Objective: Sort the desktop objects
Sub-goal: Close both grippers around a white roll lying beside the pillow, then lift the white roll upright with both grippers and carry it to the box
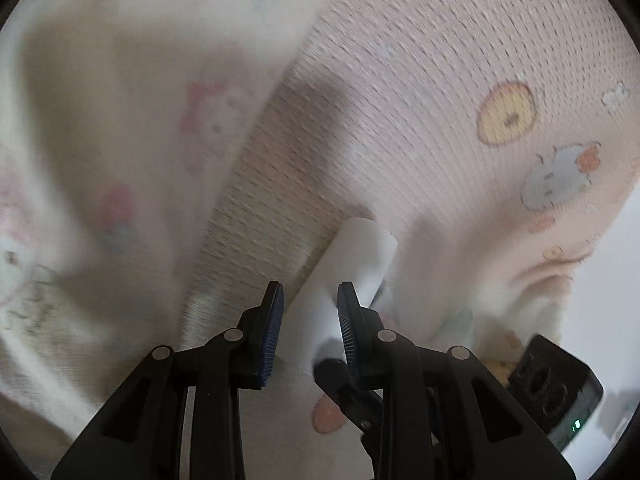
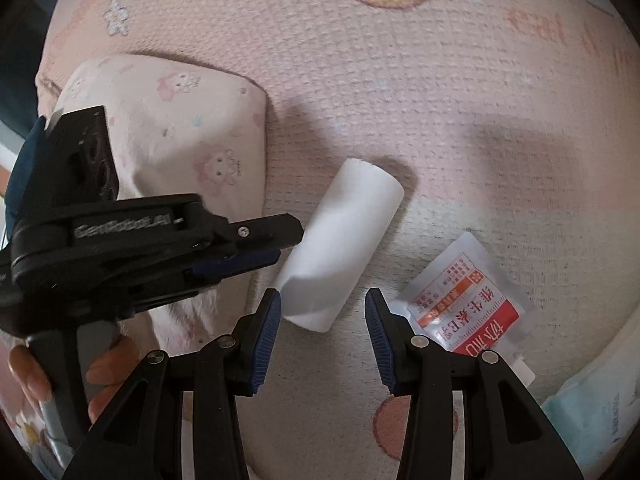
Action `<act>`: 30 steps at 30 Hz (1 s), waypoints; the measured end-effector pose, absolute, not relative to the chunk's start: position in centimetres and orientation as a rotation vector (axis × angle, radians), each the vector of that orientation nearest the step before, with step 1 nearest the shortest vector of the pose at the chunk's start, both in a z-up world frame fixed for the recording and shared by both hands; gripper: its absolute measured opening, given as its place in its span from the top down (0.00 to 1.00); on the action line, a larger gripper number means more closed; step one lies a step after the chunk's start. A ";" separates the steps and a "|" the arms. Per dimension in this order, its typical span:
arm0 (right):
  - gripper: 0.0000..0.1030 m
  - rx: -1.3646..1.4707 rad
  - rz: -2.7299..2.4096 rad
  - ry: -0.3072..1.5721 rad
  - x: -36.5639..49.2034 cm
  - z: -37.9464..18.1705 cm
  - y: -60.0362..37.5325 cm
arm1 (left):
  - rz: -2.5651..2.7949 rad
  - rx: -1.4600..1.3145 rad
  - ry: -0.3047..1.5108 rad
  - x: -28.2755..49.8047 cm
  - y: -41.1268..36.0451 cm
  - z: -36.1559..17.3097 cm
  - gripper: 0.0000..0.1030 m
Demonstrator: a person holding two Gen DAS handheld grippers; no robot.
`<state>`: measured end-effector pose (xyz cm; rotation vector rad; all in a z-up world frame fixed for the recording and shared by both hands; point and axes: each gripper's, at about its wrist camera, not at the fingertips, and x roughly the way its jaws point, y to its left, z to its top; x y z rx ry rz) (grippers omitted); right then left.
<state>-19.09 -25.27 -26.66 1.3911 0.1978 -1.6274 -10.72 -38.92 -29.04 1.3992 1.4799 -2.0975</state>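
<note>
Right hand-held gripper parted above white roll, sachet beside.

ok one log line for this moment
left gripper: open, at white roll | right gripper: open, empty | roll: lying on mat | sachet: untouched

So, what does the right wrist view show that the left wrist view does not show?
Only the right wrist view shows the red-and-white sachet lying beside the right gripper, the whole left gripper from the side, and fingers around its handle. Only the left wrist view shows the blue-grey cartoon animal printed on the mat. Both show the white paper roll, the pale printed cloth and the pink mat.
</note>
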 end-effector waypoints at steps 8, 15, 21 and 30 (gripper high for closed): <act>0.58 1.468 -1.609 0.163 -20.0 -28.1 -25.4 | -2.123 1.500 1.485 -12.2 -37.6 -29.5 0.70; 0.59 1.389 -1.626 0.169 -19.1 -27.9 -25.2 | -2.195 1.538 1.409 -13.6 -36.0 -28.6 0.66; 0.59 1.388 -1.613 0.203 -18.3 -27.8 -25.4 | -2.168 1.592 1.387 -14.1 -34.7 -28.5 0.65; 0.62 1.435 -1.599 0.239 -19.0 -27.5 -23.6 | -2.076 1.635 1.523 -12.6 -30.3 -29.5 0.65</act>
